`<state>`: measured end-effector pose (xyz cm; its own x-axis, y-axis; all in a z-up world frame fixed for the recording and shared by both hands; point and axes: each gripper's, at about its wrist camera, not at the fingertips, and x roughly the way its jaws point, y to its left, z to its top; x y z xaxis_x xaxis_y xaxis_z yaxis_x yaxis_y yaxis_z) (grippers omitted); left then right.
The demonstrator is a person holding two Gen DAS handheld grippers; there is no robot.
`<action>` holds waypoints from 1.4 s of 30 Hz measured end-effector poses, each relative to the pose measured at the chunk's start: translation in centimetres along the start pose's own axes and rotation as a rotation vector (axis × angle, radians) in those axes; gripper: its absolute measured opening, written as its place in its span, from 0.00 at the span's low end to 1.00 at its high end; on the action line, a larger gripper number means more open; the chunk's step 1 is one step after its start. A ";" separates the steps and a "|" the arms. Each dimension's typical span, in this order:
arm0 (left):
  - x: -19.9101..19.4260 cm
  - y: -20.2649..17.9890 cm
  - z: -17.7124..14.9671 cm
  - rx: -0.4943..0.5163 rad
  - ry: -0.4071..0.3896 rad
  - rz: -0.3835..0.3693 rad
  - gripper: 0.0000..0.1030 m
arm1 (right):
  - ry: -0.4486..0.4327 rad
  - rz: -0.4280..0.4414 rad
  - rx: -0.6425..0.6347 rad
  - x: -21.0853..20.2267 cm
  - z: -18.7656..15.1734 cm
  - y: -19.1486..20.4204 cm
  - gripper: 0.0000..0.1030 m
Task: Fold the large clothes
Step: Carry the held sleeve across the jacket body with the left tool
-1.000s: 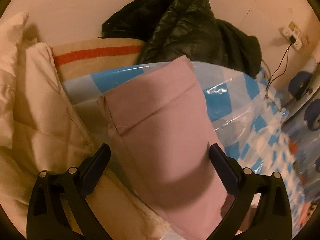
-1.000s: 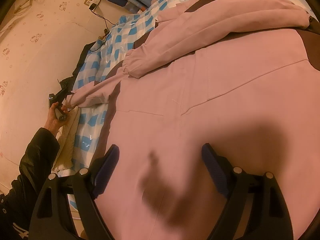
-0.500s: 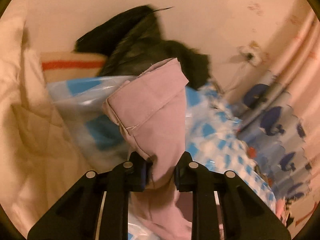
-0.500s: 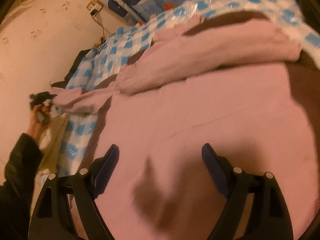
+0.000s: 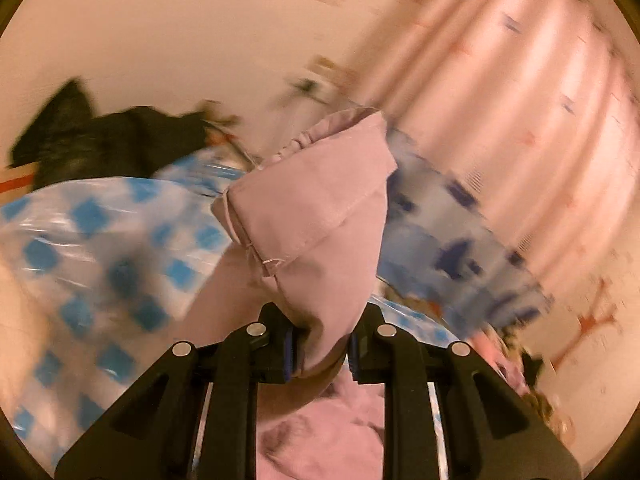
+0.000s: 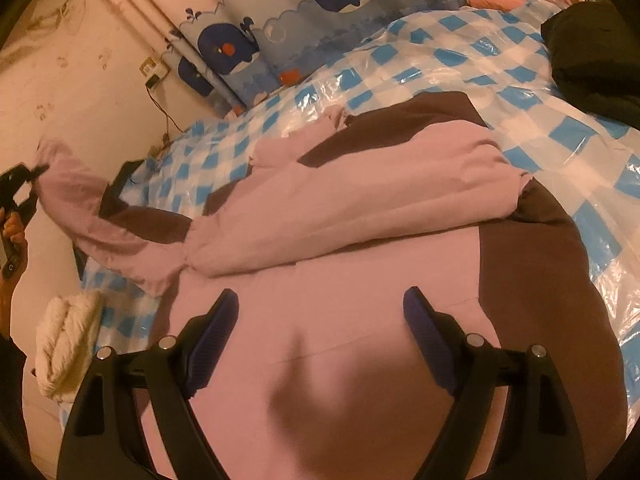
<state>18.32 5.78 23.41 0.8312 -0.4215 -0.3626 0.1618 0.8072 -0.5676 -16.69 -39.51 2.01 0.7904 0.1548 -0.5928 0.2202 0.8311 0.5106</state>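
Observation:
A large pink and brown garment (image 6: 360,272) lies spread on a bed covered with blue-checked plastic (image 6: 500,80). One sleeve lies folded across its body (image 6: 360,200). My left gripper (image 5: 320,344) is shut on the cuff end of the other pink sleeve (image 5: 320,216) and holds it lifted off the bed; it shows at the far left of the right wrist view (image 6: 24,188). My right gripper (image 6: 320,316) is open and empty, hovering over the garment's pink body.
A black jacket (image 5: 100,140) lies at the bed's head by the wall. A whale-print curtain (image 6: 320,20) and pink curtain (image 5: 520,120) hang along the bed. A dark garment (image 6: 592,52) lies at far right. A cream quilt (image 6: 68,344) is bundled at left.
My left gripper closed on the sleeve cuff, lifted it and swung right, toward the garment's body. My right gripper drew back a little and stayed open.

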 end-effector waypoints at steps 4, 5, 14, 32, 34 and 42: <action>1.2 -7.3 -3.6 0.092 0.059 -0.089 0.17 | -0.015 0.036 0.025 -0.6 0.5 0.0 0.79; 1.7 -9.2 -4.8 0.114 0.078 -0.109 0.17 | -0.015 0.045 0.033 -0.5 0.8 0.0 0.79; 5.6 -18.1 -14.2 0.231 0.210 -0.195 0.17 | -0.034 0.134 0.179 -1.0 2.5 -2.6 0.79; 16.8 -25.0 -34.7 0.531 0.479 -0.122 0.17 | -0.114 0.280 0.530 -4.7 2.9 -10.3 0.79; 18.1 -24.9 -36.7 0.547 0.500 -0.098 0.17 | -0.115 0.294 0.554 -4.8 2.8 -10.8 0.79; 22.1 -24.4 -43.1 0.635 0.675 -0.017 0.40 | -0.150 0.308 0.623 -5.9 2.8 -12.5 0.79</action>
<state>9.87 -41.06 -2.59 0.3725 -0.4261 -0.8244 0.5982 0.7894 -0.1378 -22.51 -52.28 0.86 0.9295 0.2216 -0.2948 0.2245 0.2942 0.9290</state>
